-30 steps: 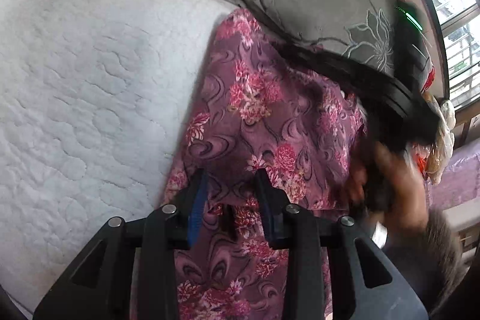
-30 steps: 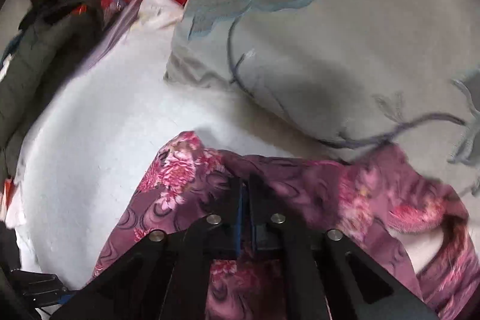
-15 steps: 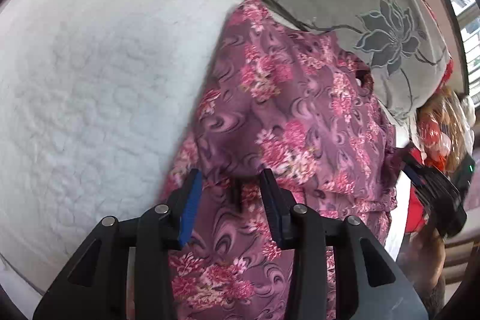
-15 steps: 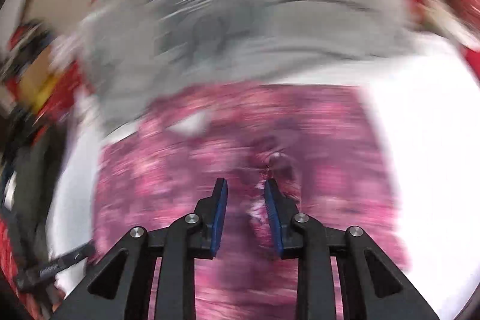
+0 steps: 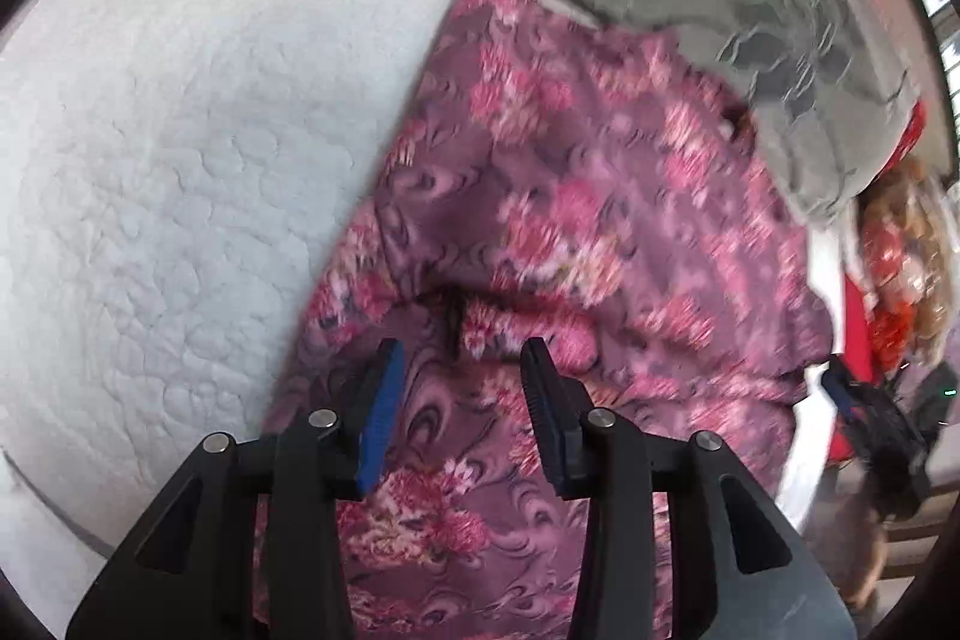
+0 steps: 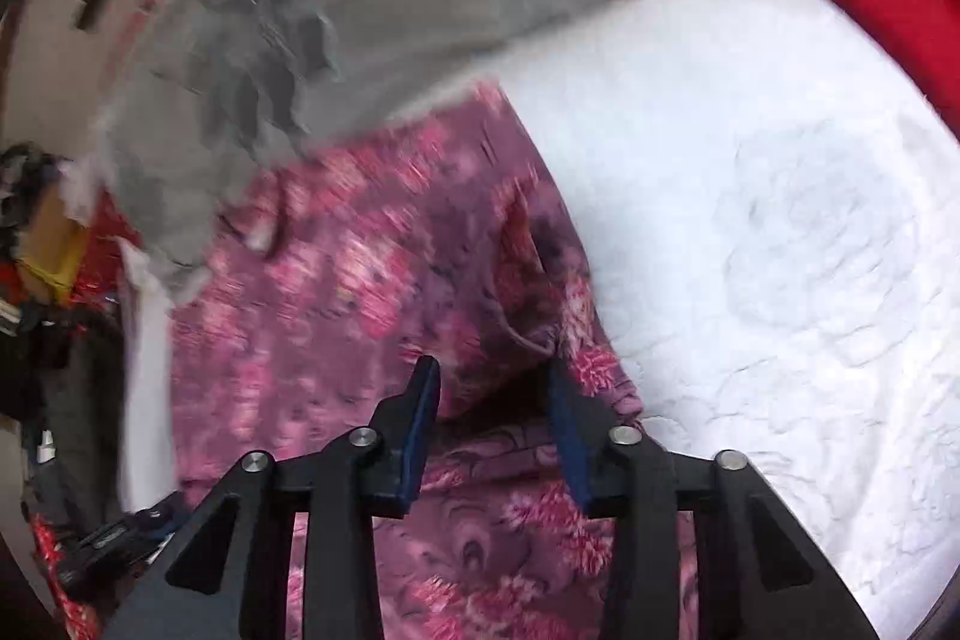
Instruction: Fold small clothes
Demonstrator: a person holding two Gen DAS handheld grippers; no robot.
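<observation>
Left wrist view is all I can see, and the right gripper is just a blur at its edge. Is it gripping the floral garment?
Observer: No. In the right wrist view the right gripper has just been opening. Its jaws stand apart, and the floral garment lies under the gap, not pinched.
Operator: What's just ahead of its fingertips?
Observer: A raised fold in the garment, running away from the tips, close to the garment's edge.
Operator: And past that edge?
Observer: The white quilt, on the right side of that view.
</observation>
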